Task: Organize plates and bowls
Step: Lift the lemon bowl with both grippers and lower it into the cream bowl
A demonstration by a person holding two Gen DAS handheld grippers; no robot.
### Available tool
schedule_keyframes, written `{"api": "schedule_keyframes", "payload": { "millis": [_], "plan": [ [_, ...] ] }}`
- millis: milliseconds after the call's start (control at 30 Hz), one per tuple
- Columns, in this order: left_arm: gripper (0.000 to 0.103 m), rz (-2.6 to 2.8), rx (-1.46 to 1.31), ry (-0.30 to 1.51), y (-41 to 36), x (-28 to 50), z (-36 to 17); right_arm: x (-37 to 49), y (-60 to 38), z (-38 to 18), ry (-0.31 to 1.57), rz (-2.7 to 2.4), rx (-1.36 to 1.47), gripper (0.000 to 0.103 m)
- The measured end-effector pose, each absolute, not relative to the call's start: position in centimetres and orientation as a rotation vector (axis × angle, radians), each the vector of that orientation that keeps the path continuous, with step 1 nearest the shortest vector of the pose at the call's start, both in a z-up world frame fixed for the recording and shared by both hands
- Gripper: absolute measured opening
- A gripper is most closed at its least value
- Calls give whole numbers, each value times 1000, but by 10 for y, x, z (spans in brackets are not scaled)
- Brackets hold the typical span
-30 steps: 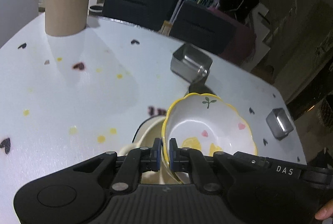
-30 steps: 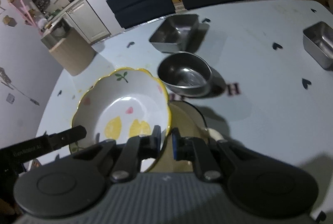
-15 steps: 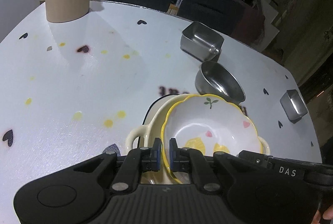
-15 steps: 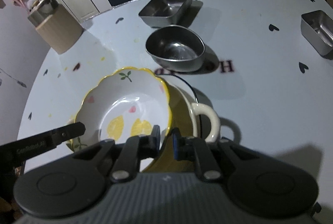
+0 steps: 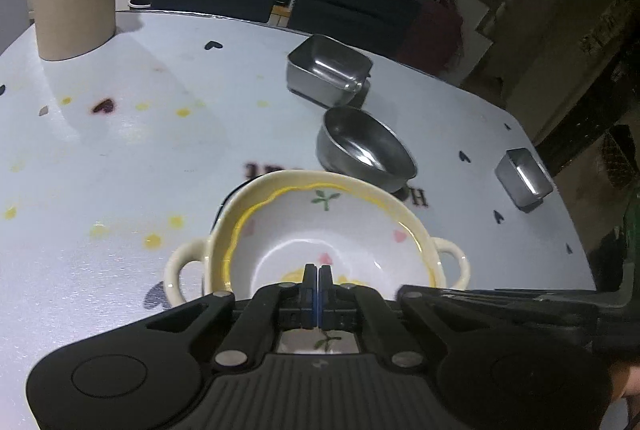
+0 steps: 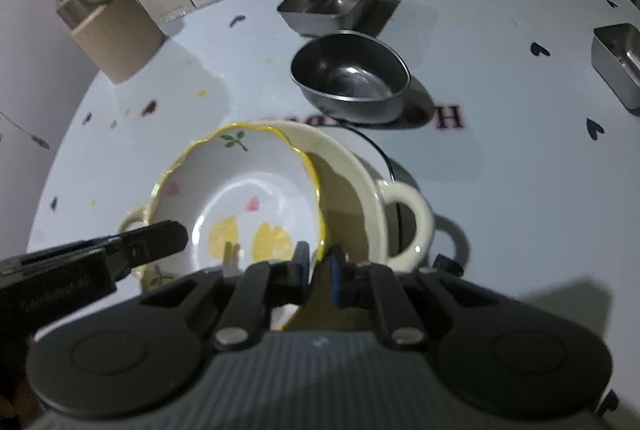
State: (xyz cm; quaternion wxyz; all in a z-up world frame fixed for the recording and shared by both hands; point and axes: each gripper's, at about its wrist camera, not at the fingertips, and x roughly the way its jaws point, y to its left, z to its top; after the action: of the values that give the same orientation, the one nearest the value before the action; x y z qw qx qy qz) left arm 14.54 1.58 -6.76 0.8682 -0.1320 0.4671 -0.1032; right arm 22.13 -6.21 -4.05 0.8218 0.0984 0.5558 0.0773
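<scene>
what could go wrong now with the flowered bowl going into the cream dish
1. The bowl looks tilted and off-centre in the dish. Only the right gripper holds it, its jaws closing on the thin rim, so it could slip and chip.
2. The left gripper is shut on nothing, so it gives no support.
3. The steel bowl stands close behind the dish, and a shove might knock it.

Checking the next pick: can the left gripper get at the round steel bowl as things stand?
Probably yes: the left gripper is shut on nothing, and the round steel bowl stands uncovered just beyond the floral bowl.
</scene>
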Motion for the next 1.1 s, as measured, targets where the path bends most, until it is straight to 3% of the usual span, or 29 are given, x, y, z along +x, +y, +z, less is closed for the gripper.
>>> {"api": "schedule_keyframes", "payload": {
  "millis": [600, 833, 1100],
  "plan": [
    [0, -95, -287, 957, 50, 146, -60, 222, -75, -40, 1164, 142, 253, 8],
    [11, -78, -294, 996, 54, 150, -68, 221, -77, -39, 1164, 143, 256, 8],
    [16, -69, -283, 1003, 53, 153, -72, 220, -80, -37, 1159, 142, 269, 7]
  ]
}}
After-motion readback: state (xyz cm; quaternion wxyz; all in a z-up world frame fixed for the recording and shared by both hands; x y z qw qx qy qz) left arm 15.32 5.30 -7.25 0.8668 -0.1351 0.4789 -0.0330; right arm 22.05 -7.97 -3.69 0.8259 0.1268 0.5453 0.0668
